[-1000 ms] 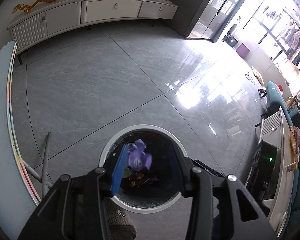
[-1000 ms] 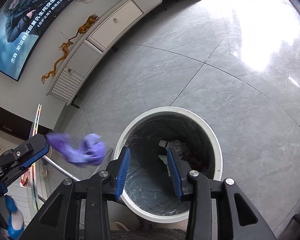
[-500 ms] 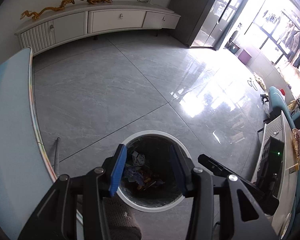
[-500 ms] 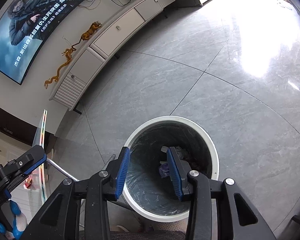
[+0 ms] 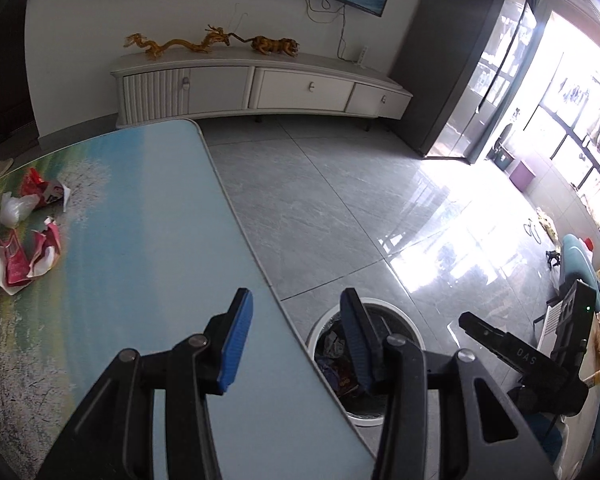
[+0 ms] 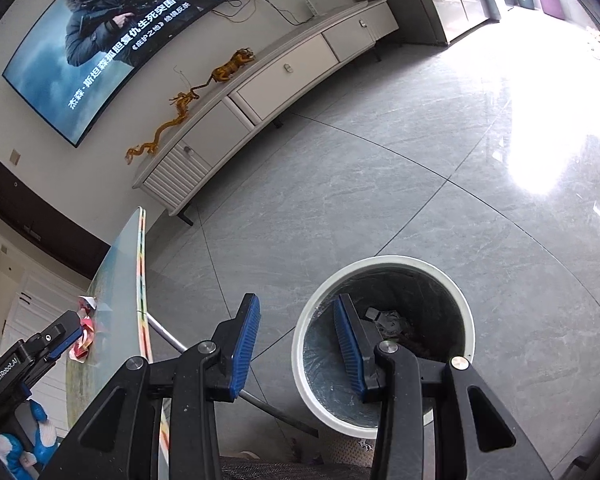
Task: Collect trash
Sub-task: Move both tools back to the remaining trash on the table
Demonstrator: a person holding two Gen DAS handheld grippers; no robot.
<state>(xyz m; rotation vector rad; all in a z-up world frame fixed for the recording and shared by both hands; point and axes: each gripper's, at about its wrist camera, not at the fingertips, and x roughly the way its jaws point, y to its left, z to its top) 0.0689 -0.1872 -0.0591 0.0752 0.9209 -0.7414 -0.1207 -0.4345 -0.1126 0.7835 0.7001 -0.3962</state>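
Both tongs are spread wide with nothing in them. The left tongs hang over the near edge of the counter, one blue pad over the tabletop and the other over the trash bin on the floor just beside it. That left view is the only one that really shows what's left to pick up: a torn red-and-white wrapper, a crumpled white bag and another red wrapper touching it, all bunched at the far left of the counter, well apart from the tongs. The right view only catches the counter edge-on, with a bit of red wrapper peeking out beside the tip of the left tongs. What it does give is a good look straight down into the bin, where the right tongs hover near the rim: dark liner, some crumpled paper and scraps at the bottom.
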